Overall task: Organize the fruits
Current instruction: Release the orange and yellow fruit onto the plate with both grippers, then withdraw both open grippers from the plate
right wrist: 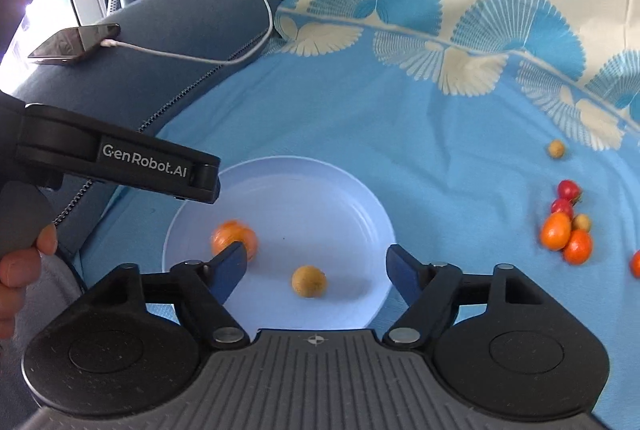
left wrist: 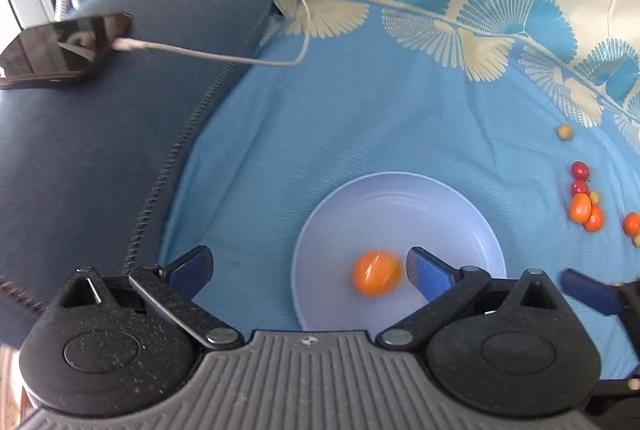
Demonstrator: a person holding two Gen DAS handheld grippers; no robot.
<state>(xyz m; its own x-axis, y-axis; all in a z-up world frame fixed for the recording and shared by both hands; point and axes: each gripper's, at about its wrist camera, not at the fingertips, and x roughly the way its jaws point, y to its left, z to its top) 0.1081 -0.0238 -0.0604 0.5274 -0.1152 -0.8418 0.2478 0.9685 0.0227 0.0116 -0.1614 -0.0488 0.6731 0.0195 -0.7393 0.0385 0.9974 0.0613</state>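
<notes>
Fruits mostly unsorted: pale blue round plastic plate [right wrist: 360, 197] on the blue patterned cloth [right wrist: 360, 117] holds only one orange oval kumquat [left wrist: 376, 272] and one small tan round longan [right wrist: 308, 281]. Left gripper [left wrist: 308, 270] and right gripper [right wrist: 316, 270] both gape wide over the plate, holding nothing. Loose pile of red, orange and tan fruits [right wrist: 566, 226] waits on the cloth, right of the plate.

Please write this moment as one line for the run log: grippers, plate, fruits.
left gripper: open | right gripper: open | plate: orange fruit, tan fruit | loose fruits: on cloth
</notes>
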